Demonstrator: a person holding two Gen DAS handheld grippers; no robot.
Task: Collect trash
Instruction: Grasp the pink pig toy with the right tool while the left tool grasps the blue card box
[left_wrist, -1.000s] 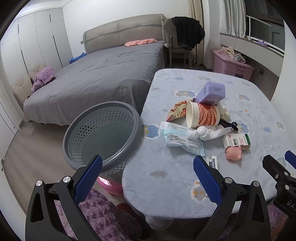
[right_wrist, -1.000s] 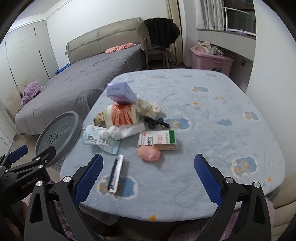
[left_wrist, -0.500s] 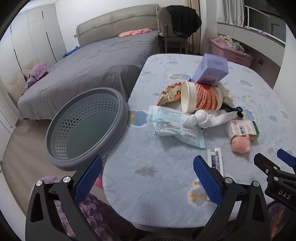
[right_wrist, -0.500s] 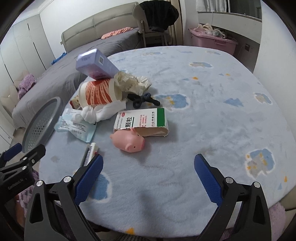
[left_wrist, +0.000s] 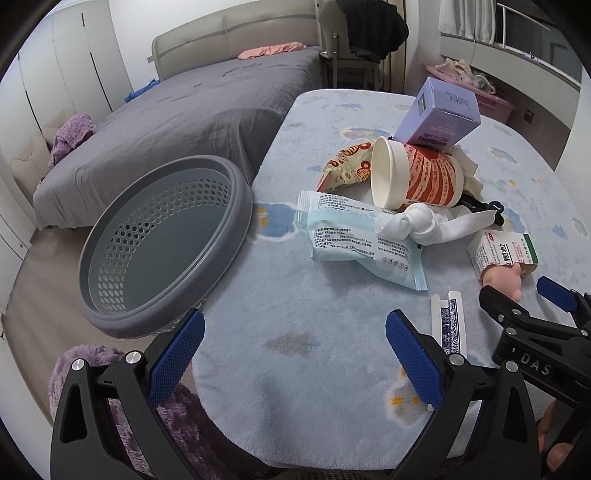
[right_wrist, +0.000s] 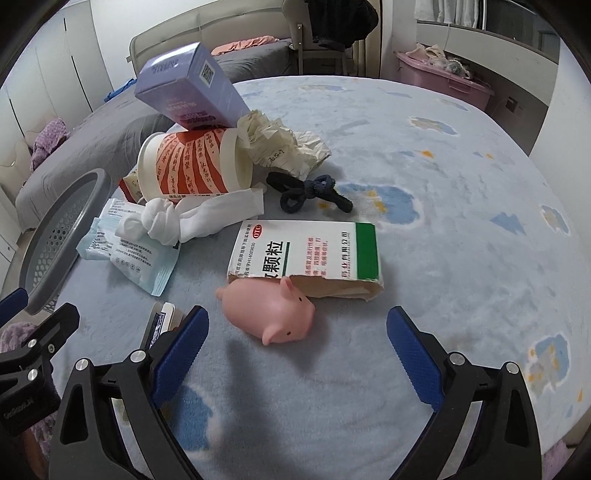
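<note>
A pile of litter lies on the pale blue table (left_wrist: 325, 332): a red-and-white paper cup (left_wrist: 413, 175) on its side, a purple box (left_wrist: 439, 114) leaning on it, a snack wrapper (left_wrist: 343, 166), a light blue plastic packet (left_wrist: 365, 242), a knotted white cloth (left_wrist: 428, 223), a torn medicine box (right_wrist: 306, 254), crumpled paper (right_wrist: 280, 144) and a card pack (left_wrist: 448, 325). A pink toy pig (right_wrist: 271, 308) lies just ahead of my open right gripper (right_wrist: 295, 354). My open left gripper (left_wrist: 295, 350) hovers over the near table edge, beside the grey perforated basket (left_wrist: 162, 240).
A black hair tie (right_wrist: 306, 194) lies behind the medicine box. A grey bed (left_wrist: 184, 114) stands beyond the basket, a chair with dark clothing (left_wrist: 362, 40) behind the table, and a pink bin (right_wrist: 439, 75) at the back right. A purple rug (left_wrist: 96, 373) covers the floor below.
Both grippers have moved forward and lower toward the pile, so everything looms larger. The pig now sits close before my right gripper. Both stay open.
</note>
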